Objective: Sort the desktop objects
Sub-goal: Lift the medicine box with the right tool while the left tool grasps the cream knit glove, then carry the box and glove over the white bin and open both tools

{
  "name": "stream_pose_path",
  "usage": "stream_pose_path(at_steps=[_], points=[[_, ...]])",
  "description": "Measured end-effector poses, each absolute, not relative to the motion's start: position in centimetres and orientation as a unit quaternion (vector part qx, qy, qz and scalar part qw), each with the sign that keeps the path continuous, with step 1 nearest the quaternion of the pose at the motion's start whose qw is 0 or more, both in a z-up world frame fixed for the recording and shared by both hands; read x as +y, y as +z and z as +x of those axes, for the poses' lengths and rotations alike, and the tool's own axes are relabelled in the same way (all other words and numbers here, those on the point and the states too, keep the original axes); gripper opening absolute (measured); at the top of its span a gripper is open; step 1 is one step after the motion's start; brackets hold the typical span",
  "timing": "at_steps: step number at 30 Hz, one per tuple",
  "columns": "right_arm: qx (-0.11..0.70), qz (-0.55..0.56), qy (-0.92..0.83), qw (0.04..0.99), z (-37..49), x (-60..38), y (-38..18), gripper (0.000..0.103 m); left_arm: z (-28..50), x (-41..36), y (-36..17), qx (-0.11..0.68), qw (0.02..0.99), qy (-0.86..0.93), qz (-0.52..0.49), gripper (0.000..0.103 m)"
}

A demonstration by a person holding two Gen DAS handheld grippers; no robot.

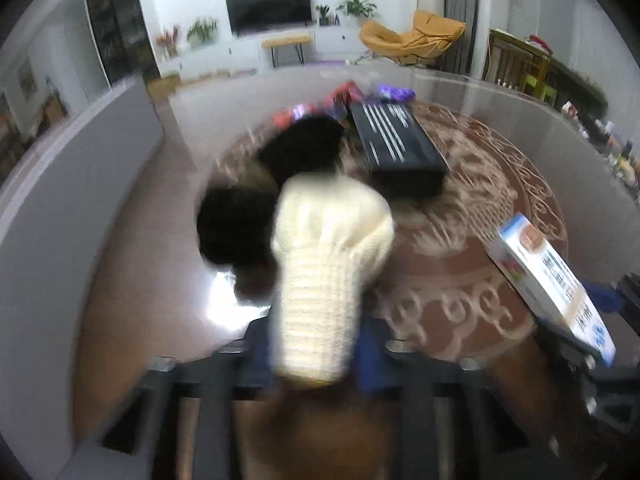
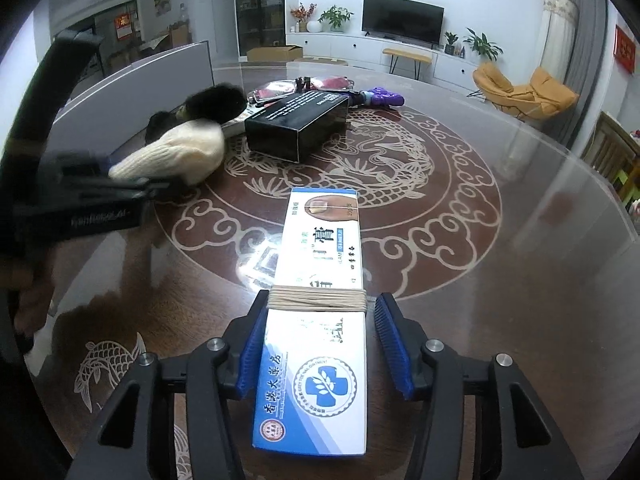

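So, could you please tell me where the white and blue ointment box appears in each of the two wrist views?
Left wrist view: the white and blue ointment box sits at the right edge, tilted.
Right wrist view: it fills the bottom centre, lying between the right claw pads.
Shared landmark: the black box, farther up the table in both views.

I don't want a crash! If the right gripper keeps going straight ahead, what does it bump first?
Probably the tabletop, since the right gripper tilts downward. The white box already lies between its fingers. Depth is unclear.
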State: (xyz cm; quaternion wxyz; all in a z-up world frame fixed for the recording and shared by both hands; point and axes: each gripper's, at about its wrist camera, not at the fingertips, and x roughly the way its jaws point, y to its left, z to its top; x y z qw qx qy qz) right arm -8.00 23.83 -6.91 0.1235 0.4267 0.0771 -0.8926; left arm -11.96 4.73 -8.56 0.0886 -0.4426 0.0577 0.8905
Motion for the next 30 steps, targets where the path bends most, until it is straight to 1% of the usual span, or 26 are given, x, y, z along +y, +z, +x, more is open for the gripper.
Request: stream_pose_path(at_steps=[3, 5, 6, 7, 8, 9, 10, 13, 14, 15, 16, 18, 20, 24, 27, 30], points=[[0.077, 0.427, -0.893, 0.123, -8.0, 23.9, -6.9, 0.053, -8.4, 3.4, -8.4, 0.030, 0.084, 0.890, -0.447, 0.028], [0.077, 0.427, -0.893, 0.123, -8.1, 24.0, -6.9, 0.053, -6.7, 2.9, -8.3, 0.028, 0.097, 0.882, -0.461, 0.032], [0.077, 0.427, -0.893, 0.123, -8.0, 23.9, -6.9, 0.054, -6.0, 2.7, -8.2, 0.025, 0.106, 0.876, -0.469, 0.043], [0.078, 0.426, -0.893, 0.122, -8.0, 23.9, -6.9, 0.056, -5.8, 2.5, -8.1, 0.027, 0.108, 0.872, -0.477, 0.063], [0.077, 0.427, -0.893, 0.122, -8.0, 24.0, -7.0, 0.056, -5.6, 2.5, -7.9, 0.034, 0.103, 0.871, -0.479, 0.074], [0.069, 0.429, -0.892, 0.124, -8.1, 24.2, -6.9, 0.058, -5.6, 2.5, -7.8, 0.042, 0.096, 0.874, -0.474, 0.092], [0.057, 0.431, -0.891, 0.131, -8.4, 24.5, -6.9, 0.064, -5.6, 2.7, -7.4, 0.056, 0.088, 0.882, -0.459, 0.096], [0.079, 0.451, -0.878, 0.140, -9.3, 24.1, -6.8, 0.065, -6.7, 3.4, -7.5, 0.081, 0.084, 0.882, -0.456, 0.095], [0.080, 0.461, -0.872, 0.142, -9.7, 24.0, -6.7, 0.055, -7.1, 3.8, -7.7, 0.081, 0.091, 0.878, -0.464, 0.089], [0.084, 0.468, -0.868, 0.146, -10.0, 24.1, -6.5, 0.042, -7.5, 4.1, -8.1, 0.083, 0.098, 0.875, -0.467, 0.049], [0.089, 0.473, -0.864, 0.145, -10.2, 24.1, -6.4, 0.044, -8.0, 4.2, -8.3, 0.082, 0.103, 0.873, -0.470, 0.037], [0.082, 0.483, -0.859, 0.150, -10.3, 24.4, -6.1, 0.044, -7.5, 3.7, -7.5, 0.064, 0.084, 0.880, -0.463, 0.035], [0.061, 0.480, -0.860, 0.160, -10.0, 24.7, -5.0, 0.044, -6.4, 2.0, -6.3, 0.027, 0.083, 0.887, -0.453, 0.035], [0.033, 0.458, -0.866, 0.199, -10.0, 22.8, -1.6, 0.044, -3.7, -3.9, -1.1, -0.047, 0.064, 0.903, -0.423, 0.035], [0.026, 0.433, -0.866, 0.248, -10.9, 17.9, 1.7, 0.044, -2.2, -9.9, 3.6, -0.083, 0.028, 0.917, -0.390, 0.035], [0.025, 0.407, -0.858, 0.313, -11.8, 10.7, 5.1, 0.044, -2.1, -16.4, 6.6, -0.094, -0.036, 0.923, -0.372, 0.035]])
